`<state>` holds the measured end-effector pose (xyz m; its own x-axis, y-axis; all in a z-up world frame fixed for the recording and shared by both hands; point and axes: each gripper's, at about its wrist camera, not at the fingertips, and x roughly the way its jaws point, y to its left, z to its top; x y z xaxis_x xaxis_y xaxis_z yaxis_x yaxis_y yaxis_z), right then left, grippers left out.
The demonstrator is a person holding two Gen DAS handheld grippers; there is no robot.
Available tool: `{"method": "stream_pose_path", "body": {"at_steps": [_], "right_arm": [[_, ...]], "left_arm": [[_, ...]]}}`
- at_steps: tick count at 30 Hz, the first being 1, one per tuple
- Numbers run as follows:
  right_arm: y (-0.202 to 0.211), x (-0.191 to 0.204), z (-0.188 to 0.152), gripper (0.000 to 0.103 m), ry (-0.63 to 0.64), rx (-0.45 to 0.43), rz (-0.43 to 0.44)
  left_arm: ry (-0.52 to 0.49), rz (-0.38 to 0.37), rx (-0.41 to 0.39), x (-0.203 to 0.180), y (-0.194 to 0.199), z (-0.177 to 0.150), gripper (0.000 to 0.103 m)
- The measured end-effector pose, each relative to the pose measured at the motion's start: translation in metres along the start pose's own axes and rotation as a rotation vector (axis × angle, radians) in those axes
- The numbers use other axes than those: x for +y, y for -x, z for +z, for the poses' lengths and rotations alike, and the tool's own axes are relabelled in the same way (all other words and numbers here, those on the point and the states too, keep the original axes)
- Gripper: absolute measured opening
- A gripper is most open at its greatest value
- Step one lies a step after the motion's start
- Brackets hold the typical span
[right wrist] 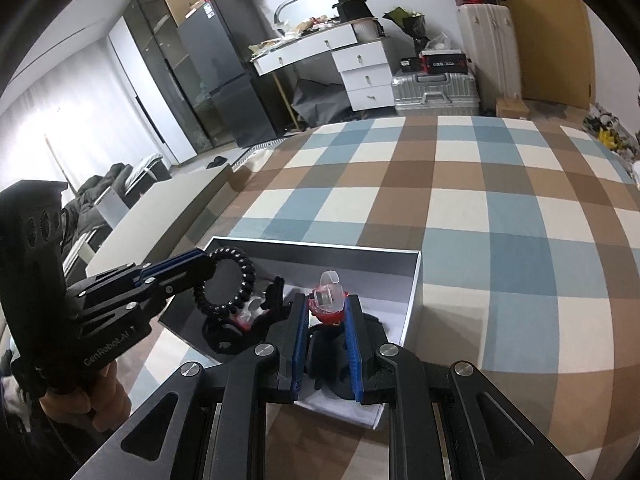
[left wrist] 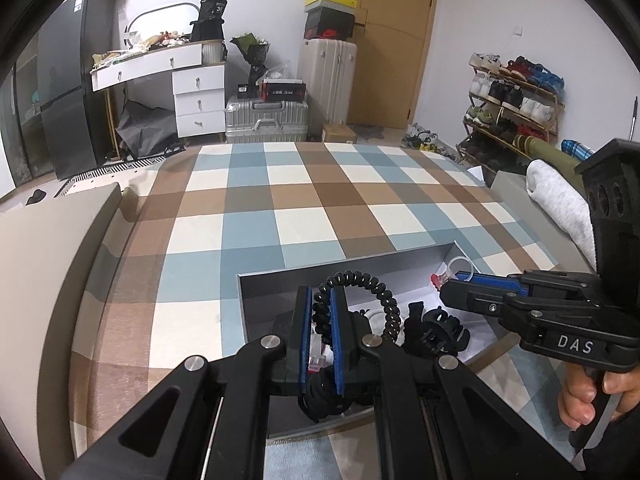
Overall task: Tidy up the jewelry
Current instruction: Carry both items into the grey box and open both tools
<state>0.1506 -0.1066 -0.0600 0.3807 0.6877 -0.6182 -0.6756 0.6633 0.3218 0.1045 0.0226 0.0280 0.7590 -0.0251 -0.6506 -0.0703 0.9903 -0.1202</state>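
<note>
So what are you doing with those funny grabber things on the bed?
A person is sorting jewelry over a grey box on the checked bedspread. The left gripper is shut on a black spiral bracelet, held above the box. The right gripper pinches a clear and red toy ring. A black hair claw lies in the box.

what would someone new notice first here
Two black claws meet over an open grey box on the checked bedspread. The left claw pinches a black spiral hair tie above the box; the right claw grips a red and clear plastic ring.
</note>
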Motion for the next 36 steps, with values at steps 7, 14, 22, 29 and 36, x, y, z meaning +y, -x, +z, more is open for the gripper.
{"method": "stream_pose_path", "body": {"at_steps": [7, 14, 22, 29, 36], "right_arm": [[-0.009, 0.011, 0.003, 0.017, 0.037, 0.015, -0.01], [-0.02, 0.014, 0.003, 0.017, 0.055, 0.042, -0.042], [-0.022, 0.016, 0.002, 0.019, 0.05, 0.061, -0.041], [-0.004, 0.014, 0.004, 0.03, 0.041, 0.014, -0.035], [0.026, 0.016, -0.005, 0.055, 0.058, -0.047, -0.074]], "left_arm": [[-0.008, 0.011, 0.016, -0.003, -0.008, 0.0, 0.005], [-0.023, 0.021, 0.026, -0.006, -0.015, -0.001, 0.005], [-0.054, 0.056, 0.028, -0.01, -0.018, -0.007, 0.005], [-0.056, 0.031, 0.019, -0.009, -0.01, -0.007, 0.007], [-0.012, -0.017, 0.035, -0.006, 0.004, -0.012, 0.054]]}}
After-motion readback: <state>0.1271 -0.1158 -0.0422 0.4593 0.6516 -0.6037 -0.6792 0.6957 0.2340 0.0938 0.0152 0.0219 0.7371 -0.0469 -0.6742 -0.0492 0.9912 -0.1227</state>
